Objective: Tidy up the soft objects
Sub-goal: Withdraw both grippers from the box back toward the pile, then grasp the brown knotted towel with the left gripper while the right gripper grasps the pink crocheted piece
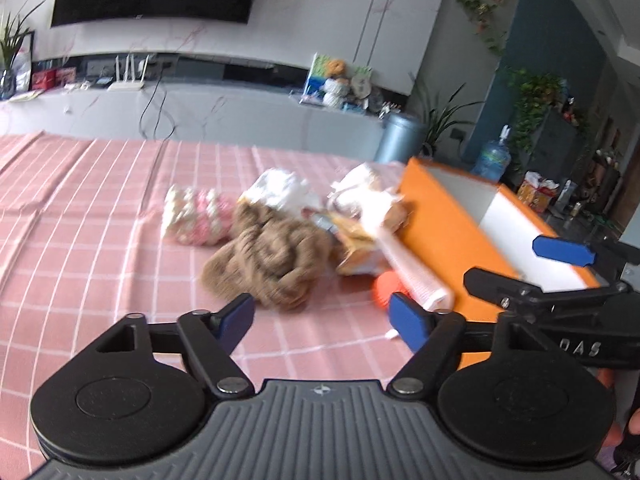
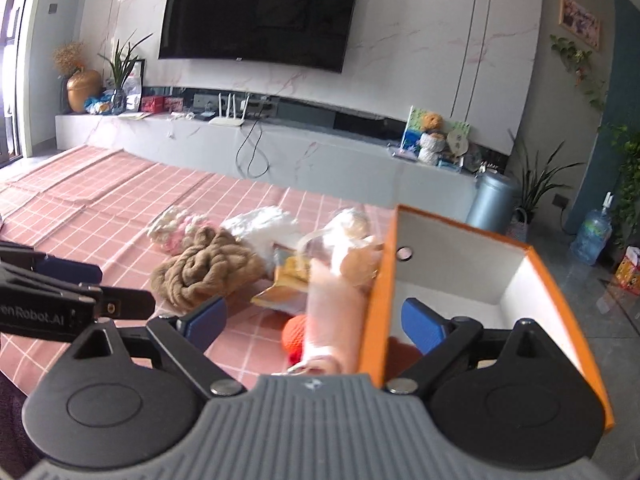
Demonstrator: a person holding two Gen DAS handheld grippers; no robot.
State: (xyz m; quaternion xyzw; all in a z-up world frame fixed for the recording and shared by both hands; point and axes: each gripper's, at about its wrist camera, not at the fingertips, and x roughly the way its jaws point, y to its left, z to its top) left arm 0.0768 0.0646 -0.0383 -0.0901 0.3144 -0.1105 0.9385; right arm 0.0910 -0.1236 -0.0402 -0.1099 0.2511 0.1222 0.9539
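Observation:
Soft things lie heaped on the pink checked cloth (image 1: 100, 208): a brown knitted bundle (image 1: 268, 256) (image 2: 204, 268), a pink-and-white knitted piece (image 1: 196, 216) (image 2: 172, 232), a white fluffy item (image 1: 280, 192) (image 2: 260, 224), a pale pink roll (image 1: 412, 268) (image 2: 332, 312) and an orange-red knitted ball (image 1: 386, 286) (image 2: 294, 332). To their right stands an orange box (image 1: 440, 232) (image 2: 376, 312) with a white inside. My left gripper (image 1: 322, 316) (image 2: 104, 286) is open just short of the brown bundle. My right gripper (image 2: 314, 318) (image 1: 532, 268) is open and straddles the box's near wall, pressing on nothing.
A yellow packet (image 1: 356, 256) (image 2: 288, 280) and plastic-wrapped pieces (image 1: 368, 196) lie in the heap against the box. Behind the cloth runs a low marble TV shelf (image 2: 304, 140). A grey bin (image 2: 494, 200) and a water bottle (image 2: 592, 236) stand on the floor at right.

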